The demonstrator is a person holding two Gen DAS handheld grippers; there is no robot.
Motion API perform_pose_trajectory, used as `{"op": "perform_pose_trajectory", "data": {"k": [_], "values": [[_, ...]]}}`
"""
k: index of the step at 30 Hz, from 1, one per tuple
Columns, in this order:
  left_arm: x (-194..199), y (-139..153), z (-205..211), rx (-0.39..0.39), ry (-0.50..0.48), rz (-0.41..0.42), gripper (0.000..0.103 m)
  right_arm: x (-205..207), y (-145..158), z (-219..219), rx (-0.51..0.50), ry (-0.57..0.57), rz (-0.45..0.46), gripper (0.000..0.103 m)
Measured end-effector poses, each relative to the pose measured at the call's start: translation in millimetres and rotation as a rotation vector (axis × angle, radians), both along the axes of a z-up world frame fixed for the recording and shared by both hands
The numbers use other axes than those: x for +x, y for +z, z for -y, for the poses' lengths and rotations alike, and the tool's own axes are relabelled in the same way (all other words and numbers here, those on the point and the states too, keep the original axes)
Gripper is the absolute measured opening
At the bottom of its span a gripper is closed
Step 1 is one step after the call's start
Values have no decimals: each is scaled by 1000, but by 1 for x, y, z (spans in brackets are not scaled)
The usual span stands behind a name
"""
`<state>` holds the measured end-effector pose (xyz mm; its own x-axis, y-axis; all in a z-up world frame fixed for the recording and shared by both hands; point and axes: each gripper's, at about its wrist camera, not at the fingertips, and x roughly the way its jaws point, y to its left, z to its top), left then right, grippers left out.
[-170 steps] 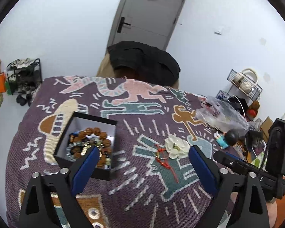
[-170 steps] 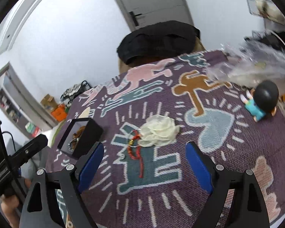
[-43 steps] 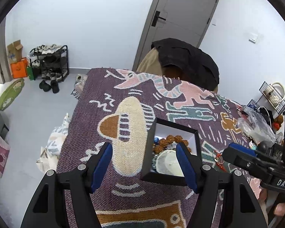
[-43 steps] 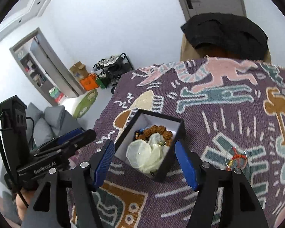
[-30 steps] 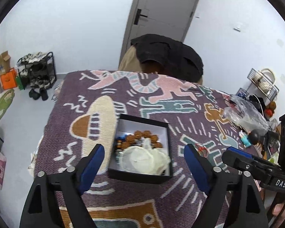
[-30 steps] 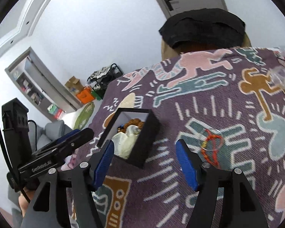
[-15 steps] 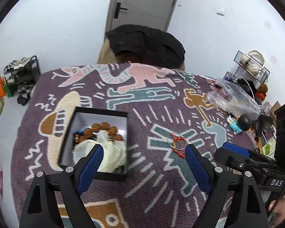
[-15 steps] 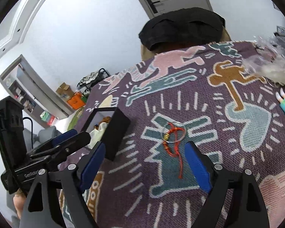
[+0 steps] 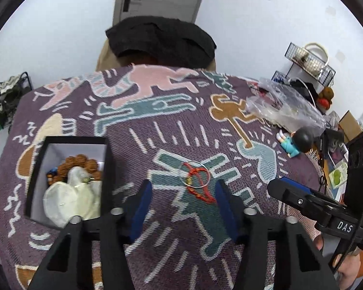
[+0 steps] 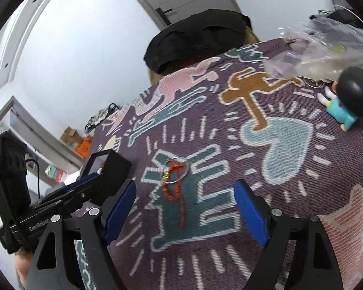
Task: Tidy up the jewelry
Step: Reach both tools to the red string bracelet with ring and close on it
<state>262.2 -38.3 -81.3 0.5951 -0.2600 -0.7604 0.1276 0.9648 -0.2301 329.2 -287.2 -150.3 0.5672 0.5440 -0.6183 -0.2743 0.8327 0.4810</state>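
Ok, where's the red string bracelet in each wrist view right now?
Left wrist: red bracelet lies at centre on the cloth, just beyond and between the left gripper fingers; those jaws have just been closing, not yet on it.
Right wrist: bracelet sits left of centre, near the left blue finger.
Shared landmark: the black box, left of the bracelet in both.

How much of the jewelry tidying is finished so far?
Done: the white flower piece and brown bead bracelet lie in the black box. In hand: nothing; the left gripper, its jaws just narrowing, frames the red cord bracelet on the cloth. That bracelet is left.
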Motion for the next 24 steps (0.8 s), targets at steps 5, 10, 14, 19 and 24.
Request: {"op": "perform_pose_trajectory", "data": {"k": [5,10,14,19,24], "values": [[16,-11,10,24,14,-37,36,2,-5,14,19,-26,-6,71],[31,-24,17,46,26,-75,35,3,-10,25,35,-47,-8,65],[44,-39,16,41,51,-123,25,4,-14,29,39,-58,-13,60],[55,-55,14,59,85,-163,20,6,-19,37,48,-77,-21,60],[61,-64,19,82,88,-178,20,6,-22,40,49,-83,-29,60]]}}
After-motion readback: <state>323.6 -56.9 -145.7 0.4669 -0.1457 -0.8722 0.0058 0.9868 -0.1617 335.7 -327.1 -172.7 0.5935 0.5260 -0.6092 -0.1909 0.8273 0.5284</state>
